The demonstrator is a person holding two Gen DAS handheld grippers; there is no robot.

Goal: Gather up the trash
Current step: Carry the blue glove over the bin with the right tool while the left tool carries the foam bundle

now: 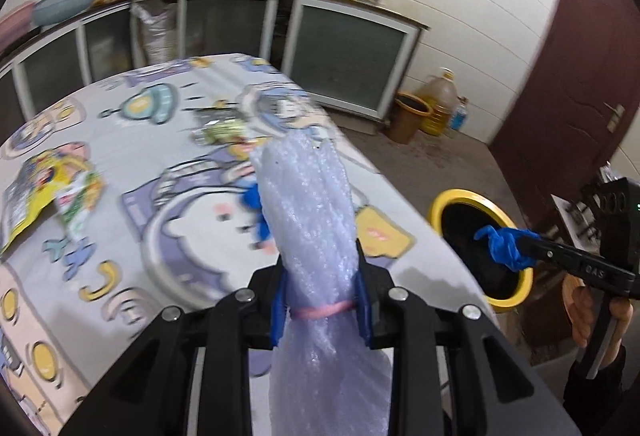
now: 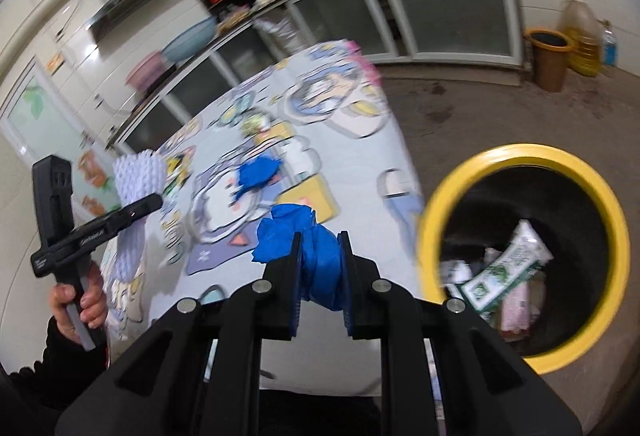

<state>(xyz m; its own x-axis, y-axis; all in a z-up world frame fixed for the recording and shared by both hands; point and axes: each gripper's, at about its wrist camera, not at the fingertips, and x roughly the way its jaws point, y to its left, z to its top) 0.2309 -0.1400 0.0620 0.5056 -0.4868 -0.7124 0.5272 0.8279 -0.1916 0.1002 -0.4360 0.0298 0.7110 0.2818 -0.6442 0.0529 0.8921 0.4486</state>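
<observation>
While the left gripper (image 1: 320, 300) clamps a foam roll (image 1: 308, 204), the right gripper (image 2: 322, 272) pinches a blue glove (image 2: 316, 256) (bin (image 2: 520, 156) contents blurred).

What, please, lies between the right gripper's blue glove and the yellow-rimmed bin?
Nothing: in the left wrist view the blue glove already hangs over the yellow-rimmed bin mouth.

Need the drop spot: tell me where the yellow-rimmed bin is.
The yellow-rimmed bin stands on the floor beside the table's edge, at right in both views.
</observation>
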